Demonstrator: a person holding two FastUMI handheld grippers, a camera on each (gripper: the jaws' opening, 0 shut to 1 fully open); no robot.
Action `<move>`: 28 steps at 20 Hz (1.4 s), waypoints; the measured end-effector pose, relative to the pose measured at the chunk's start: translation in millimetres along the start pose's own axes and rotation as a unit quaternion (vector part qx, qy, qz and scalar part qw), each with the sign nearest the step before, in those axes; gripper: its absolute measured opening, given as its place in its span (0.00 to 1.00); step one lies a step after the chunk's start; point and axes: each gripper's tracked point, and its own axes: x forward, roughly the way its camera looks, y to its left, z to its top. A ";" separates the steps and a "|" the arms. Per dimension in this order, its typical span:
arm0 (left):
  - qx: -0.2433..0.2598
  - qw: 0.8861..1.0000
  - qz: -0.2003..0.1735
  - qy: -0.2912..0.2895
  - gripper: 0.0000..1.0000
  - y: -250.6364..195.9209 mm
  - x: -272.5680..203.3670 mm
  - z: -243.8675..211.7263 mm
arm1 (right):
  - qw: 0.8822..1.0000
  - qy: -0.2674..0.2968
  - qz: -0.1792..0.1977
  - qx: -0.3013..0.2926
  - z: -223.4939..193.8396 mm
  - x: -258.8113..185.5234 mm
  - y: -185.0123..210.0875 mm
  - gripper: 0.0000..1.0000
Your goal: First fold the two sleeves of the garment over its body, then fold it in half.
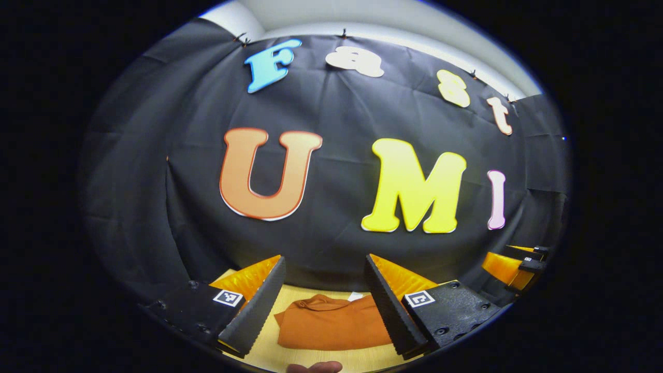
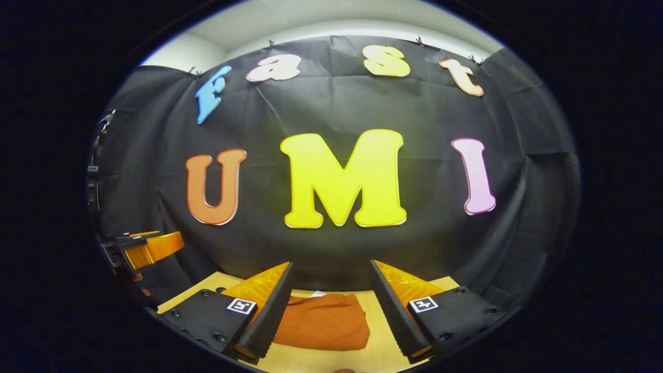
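In the left gripper view the left gripper (image 1: 325, 305) holds its fingers apart and empty above one soft orange cloth garment (image 1: 331, 324), lying compactly folded on the pale wooden worktop (image 1: 321, 357), and in the right gripper view the right gripper (image 2: 331, 305), fingers also apart, hangs over this same light, limp garment (image 2: 323, 324), best pinched at an edge.

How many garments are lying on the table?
1: an orange garment, already folded, lies on the wooden table below both open tools. Others could be hidden beneath.
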 end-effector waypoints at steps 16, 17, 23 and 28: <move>0.051 0.997 -0.021 -0.047 0.98 -32.9 -115.7 -26.6 | 0.999 -0.047 -0.009 0.000 -14.5 -109.9 9.5 0.93; 0.052 0.997 -0.020 -0.048 0.98 -32.7 -115.9 -25.7 | 0.999 -0.049 -0.009 0.002 -14.0 -109.4 10.3 0.94; 0.055 0.997 -0.002 -0.053 0.98 -26.7 -117.5 -23.7 | 0.998 -0.056 -0.010 -0.009 -13.4 -109.6 16.6 0.94; 0.059 0.997 0.007 -0.052 0.98 -21.8 -118.5 -24.9 | 0.999 -0.051 -0.010 -0.002 -16.5 -107.0 19.1 0.94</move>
